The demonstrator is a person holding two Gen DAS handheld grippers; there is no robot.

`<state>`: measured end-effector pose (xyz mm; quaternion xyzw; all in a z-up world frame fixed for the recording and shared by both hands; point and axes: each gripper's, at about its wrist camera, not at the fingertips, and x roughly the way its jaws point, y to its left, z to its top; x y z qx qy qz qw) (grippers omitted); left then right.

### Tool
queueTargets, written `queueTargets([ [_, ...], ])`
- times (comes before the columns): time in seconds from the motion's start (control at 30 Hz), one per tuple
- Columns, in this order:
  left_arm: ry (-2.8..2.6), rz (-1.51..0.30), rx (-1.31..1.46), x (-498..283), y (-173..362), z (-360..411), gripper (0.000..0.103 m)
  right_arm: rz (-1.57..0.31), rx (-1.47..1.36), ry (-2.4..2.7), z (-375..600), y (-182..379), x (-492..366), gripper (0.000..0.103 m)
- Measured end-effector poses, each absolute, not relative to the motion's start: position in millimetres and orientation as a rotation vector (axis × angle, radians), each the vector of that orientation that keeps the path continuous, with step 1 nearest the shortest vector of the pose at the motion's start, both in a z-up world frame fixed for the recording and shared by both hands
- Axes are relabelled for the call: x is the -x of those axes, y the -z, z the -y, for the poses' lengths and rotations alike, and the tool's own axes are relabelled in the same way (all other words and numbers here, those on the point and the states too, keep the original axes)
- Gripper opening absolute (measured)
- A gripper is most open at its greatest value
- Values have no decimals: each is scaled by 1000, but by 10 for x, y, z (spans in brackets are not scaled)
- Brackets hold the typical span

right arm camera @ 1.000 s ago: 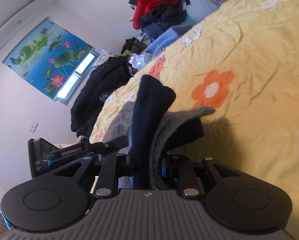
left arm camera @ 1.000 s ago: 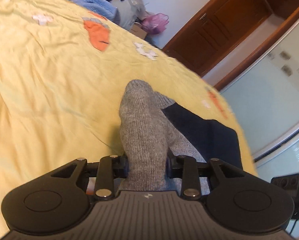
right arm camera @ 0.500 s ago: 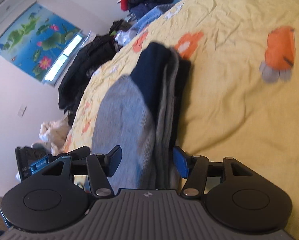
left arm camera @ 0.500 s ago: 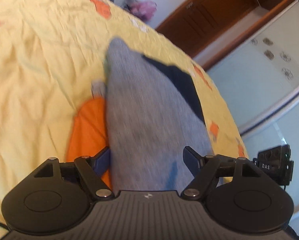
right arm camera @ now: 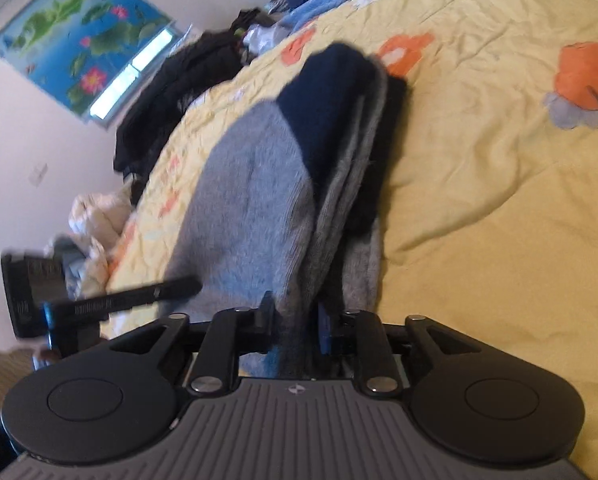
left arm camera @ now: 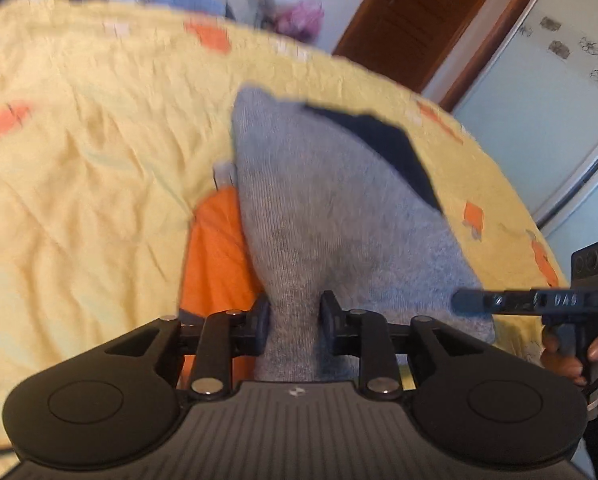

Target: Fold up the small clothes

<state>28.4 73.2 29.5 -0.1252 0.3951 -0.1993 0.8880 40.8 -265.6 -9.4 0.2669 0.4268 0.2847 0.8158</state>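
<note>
Left wrist view: grey sock (left arm camera: 339,216) pinched between the jaws.

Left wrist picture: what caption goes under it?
Left gripper pinching the grey sock on the yellow bedspread.

We look from just behind each gripper, angled down, close over the yellow bedspread (left arm camera: 79,208); our left view faces a wooden door (left arm camera: 411,20), our right a window (right arm camera: 131,76); both share the grey sock (left arm camera: 331,216) near the bedspread's edge.

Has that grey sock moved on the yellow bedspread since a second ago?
Yes. The grey sock now covers an orange patch on the bedspread; before, it lay clear of the orange patches.
</note>
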Motion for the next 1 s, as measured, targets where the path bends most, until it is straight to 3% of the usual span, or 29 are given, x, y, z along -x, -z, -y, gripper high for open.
queueTargets([
  [0.07,377,-680,187,-160,-550,-731,40,-817,-577,-595,2780,-84,-400,49],
  [0.1,354,-613,128,-139,-662,-673,70,-781,-574,-587,2817,-173,-439,52],
  [0.13,324,-550,63,-153,-740,-576,94,-756,-571,-575,2833,-249,-517,57],
  [0.27,281,-431,-206,-341,-718,19,94,-739,-563,-523,2775,-322,-1146,60],
  [0.4,381,-507,-230,-555,-464,362,94,-810,-533,-467,2571,-187,-1681,60],
  [0.47,370,-584,-223,-666,-296,436,94,-839,-505,-485,2457,-121,-1807,21],
  [0.57,349,-610,-212,-820,-141,493,97,-824,-362,-423,2394,-150,-1949,17],
  [0.63,327,-630,-199,-889,-110,530,103,-845,-390,-378,2478,-97,-2085,17],
  [0.73,312,-644,-200,-923,-110,579,103,-857,-429,-385,2495,-68,-2062,27],
  [0.9,317,-638,-203,-924,-86,565,103,-609,-380,-278,2482,-468,-1482,30],
  [1.0,310,-639,-202,-911,-90,587,103,-618,-372,-402,2264,-540,-1233,41],
])
